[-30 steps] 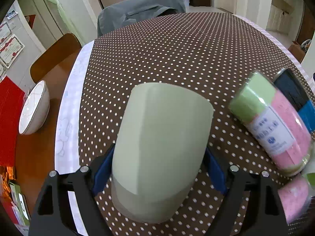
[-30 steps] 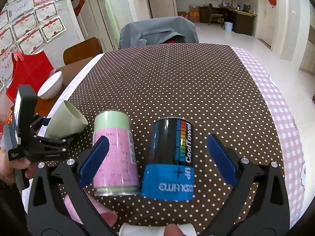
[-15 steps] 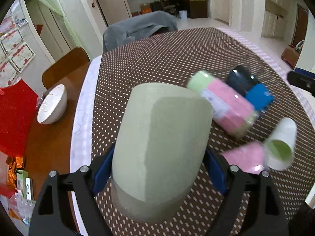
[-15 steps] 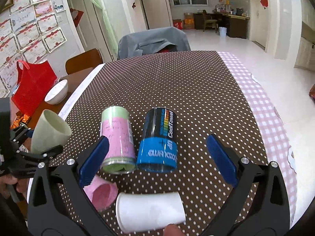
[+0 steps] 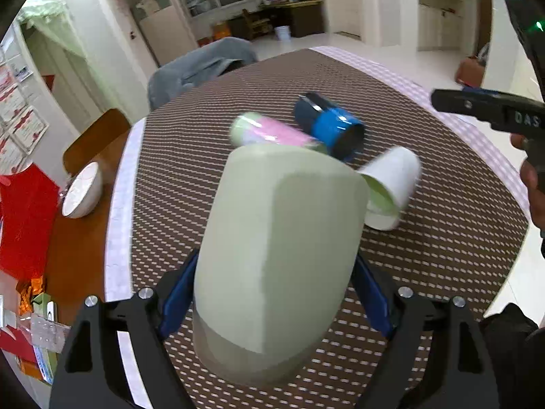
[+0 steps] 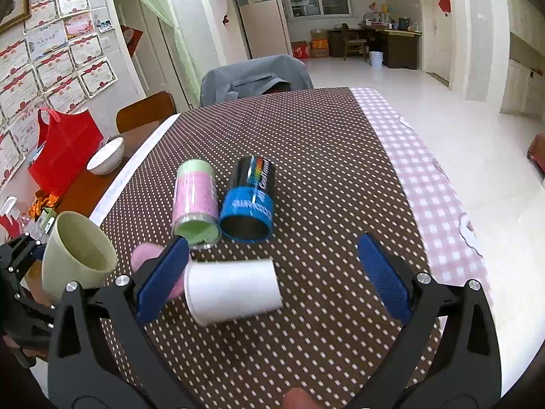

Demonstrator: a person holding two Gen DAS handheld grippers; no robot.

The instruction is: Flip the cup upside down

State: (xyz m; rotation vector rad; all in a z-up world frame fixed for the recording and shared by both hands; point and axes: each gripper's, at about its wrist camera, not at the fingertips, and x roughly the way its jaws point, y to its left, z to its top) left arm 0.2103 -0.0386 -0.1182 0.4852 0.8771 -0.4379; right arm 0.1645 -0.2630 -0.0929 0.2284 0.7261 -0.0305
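Note:
My left gripper [image 5: 272, 293] is shut on a pale green cup [image 5: 276, 248], its blue pads pressing both sides, and holds it above the dotted brown tablecloth [image 5: 442, 238]. In the right wrist view the same cup [image 6: 78, 252] is at the far left, tilted, its open mouth facing up and to the right. My right gripper [image 6: 272, 272] is open and empty, held above a white cup [image 6: 233, 289] that lies on its side. The right gripper also shows at the right edge of the left wrist view [image 5: 490, 109].
A pink-and-green canister [image 6: 196, 204] and a blue-and-black can [image 6: 250, 208] lie on their sides mid-table. A pink cup [image 6: 146, 259] lies partly behind my right gripper's left finger. A white bowl [image 6: 105, 160] and red bag [image 6: 64, 146] sit at left. A grey-covered chair [image 6: 252, 78] stands behind the table.
My left gripper has lifted the green cup higher and pulled back, so more of the table shows. My right gripper has risen and drawn back too; the white cup now lies between its fingers.

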